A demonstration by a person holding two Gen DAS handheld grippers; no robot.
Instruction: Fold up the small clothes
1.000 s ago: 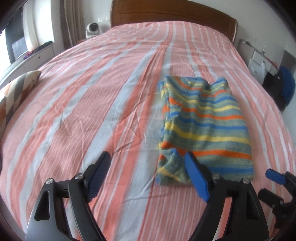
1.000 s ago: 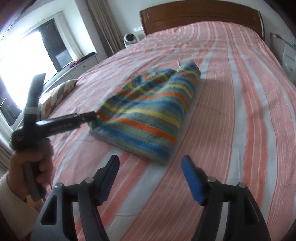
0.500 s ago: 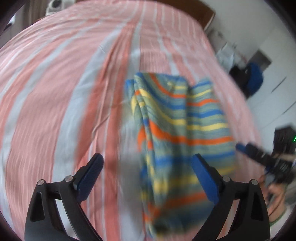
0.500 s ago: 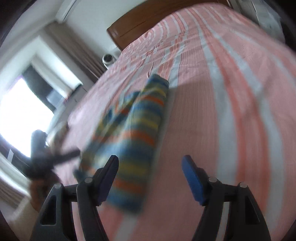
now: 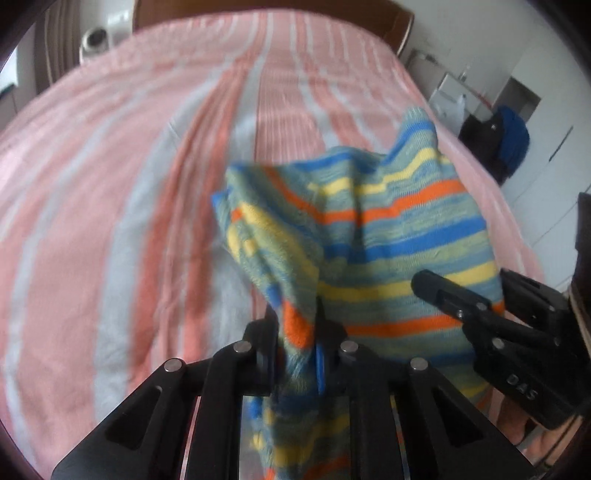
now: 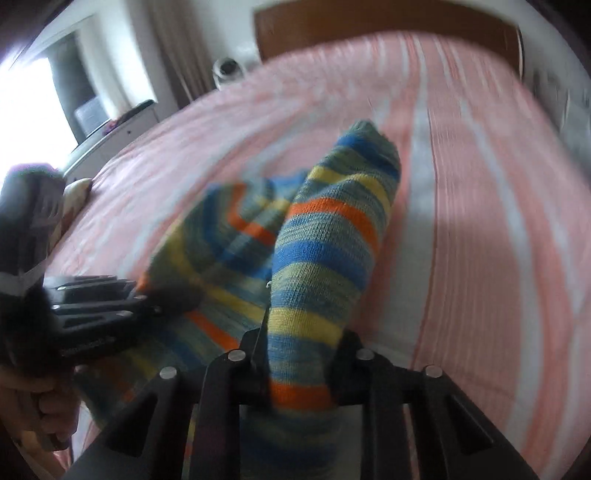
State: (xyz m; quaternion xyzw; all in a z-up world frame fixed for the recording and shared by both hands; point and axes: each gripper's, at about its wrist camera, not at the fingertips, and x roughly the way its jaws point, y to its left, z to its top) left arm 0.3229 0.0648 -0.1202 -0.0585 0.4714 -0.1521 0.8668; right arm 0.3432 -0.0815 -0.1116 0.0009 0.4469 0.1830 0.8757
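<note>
Across a pink-striped bed [image 5: 122, 229], both closing grippers, left gripper [image 5: 297, 334] and right gripper [image 6: 301, 363], pinch the striped knit garment's [image 5: 388, 236] near edge, its length running away toward the headboard [image 6: 388, 33].

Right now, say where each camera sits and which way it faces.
Left wrist: on the left gripper, facing the headboard; closing on the striped garment; right gripper at the right edge.
Right wrist: on the right gripper, facing the headboard; left gripper and hand on the left.
Shared: garment, striped bed, headboard.

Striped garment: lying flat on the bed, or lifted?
Lifted at the near edge. The striped garment bunches upward between the closing left gripper and right gripper; its far part sags toward the bed.
</note>
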